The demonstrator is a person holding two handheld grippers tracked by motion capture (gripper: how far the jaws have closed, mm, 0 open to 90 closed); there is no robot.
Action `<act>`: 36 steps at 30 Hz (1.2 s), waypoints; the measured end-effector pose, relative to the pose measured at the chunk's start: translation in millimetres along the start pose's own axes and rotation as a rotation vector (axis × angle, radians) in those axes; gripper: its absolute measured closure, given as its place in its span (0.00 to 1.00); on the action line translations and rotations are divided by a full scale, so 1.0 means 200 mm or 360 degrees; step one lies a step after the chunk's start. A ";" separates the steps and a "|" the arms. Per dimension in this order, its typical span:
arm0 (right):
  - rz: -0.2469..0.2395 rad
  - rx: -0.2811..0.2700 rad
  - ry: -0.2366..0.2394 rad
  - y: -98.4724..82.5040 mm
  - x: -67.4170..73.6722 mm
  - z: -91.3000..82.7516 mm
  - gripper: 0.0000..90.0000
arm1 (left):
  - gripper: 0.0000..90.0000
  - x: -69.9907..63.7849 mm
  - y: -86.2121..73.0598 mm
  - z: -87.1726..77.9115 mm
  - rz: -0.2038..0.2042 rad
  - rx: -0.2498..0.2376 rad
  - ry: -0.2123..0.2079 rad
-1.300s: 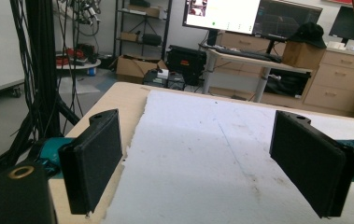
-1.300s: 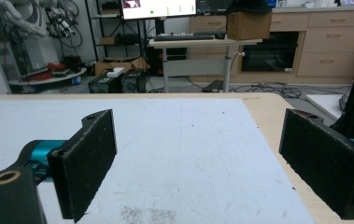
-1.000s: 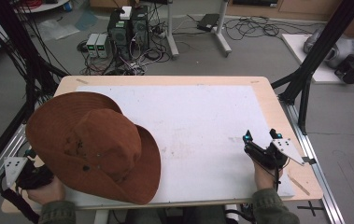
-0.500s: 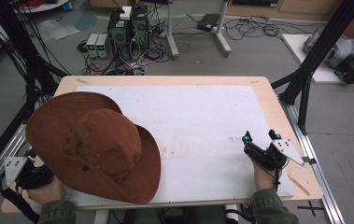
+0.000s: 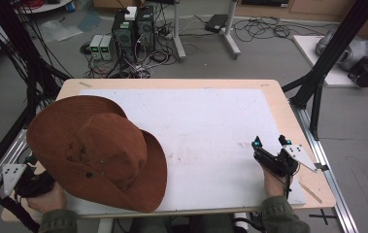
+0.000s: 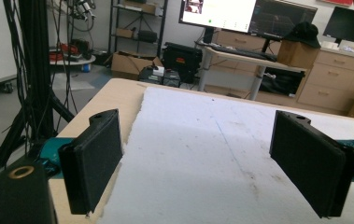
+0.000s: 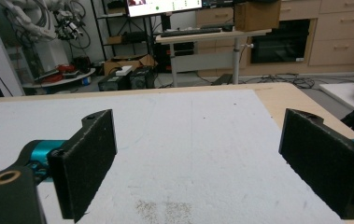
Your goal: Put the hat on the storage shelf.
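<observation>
One brown hat (image 5: 96, 153) lies on the near left of one white-topped table (image 5: 210, 121). Two grippers: the left gripper (image 6: 207, 163), beside the hat's near-left brim, gapes unclenched; the right gripper (image 5: 270, 141), well apart, also gapes, gripping nothing.

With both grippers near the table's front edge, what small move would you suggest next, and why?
Probably bring the left gripper, jaws wide open, right toward the brown hat's brim: the hat lies just beside it, while the right gripper, also open, sits far across the white board.
</observation>
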State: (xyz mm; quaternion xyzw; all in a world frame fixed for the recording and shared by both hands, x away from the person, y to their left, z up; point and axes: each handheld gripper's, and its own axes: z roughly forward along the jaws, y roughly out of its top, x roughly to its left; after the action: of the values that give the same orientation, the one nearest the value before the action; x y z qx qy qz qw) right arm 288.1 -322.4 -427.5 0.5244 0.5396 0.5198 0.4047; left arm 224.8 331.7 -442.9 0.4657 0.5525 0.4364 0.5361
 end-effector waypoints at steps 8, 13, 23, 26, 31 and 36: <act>-0.0001 0.0008 0.0004 0.00 0.00 0.01 0.12 | 0.19 0.01 0.00 0.00 -0.0006 0.0004 -0.0011; -0.0008 0.0002 0.0015 0.00 0.01 0.00 0.12 | 0.19 0.00 0.00 0.00 -0.0012 0.0006 -0.0017; -0.0005 0.0005 0.0030 0.00 0.01 0.00 0.12 | 0.19 -0.01 0.00 0.01 -0.0006 0.0014 -0.0030; -0.0014 0.0002 0.0036 0.00 0.00 0.00 0.12 | 0.19 -0.01 0.00 0.01 -0.0005 0.0009 -0.0034; -0.0006 -0.0007 0.0036 0.00 -0.01 -0.02 0.12 | 0.19 -0.02 0.00 0.01 -0.0005 0.0015 -0.0035; -0.0005 0.0007 0.0043 -0.01 -0.01 -0.01 0.12 | 0.19 -0.02 0.00 0.01 -0.0009 0.0013 -0.0036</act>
State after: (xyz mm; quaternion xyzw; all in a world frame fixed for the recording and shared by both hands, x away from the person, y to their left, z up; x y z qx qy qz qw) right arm 285.3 -323.7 -428.7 0.5174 0.5470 0.5250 0.3968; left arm 226.2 327.7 -442.0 0.4712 0.5496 0.4274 0.5416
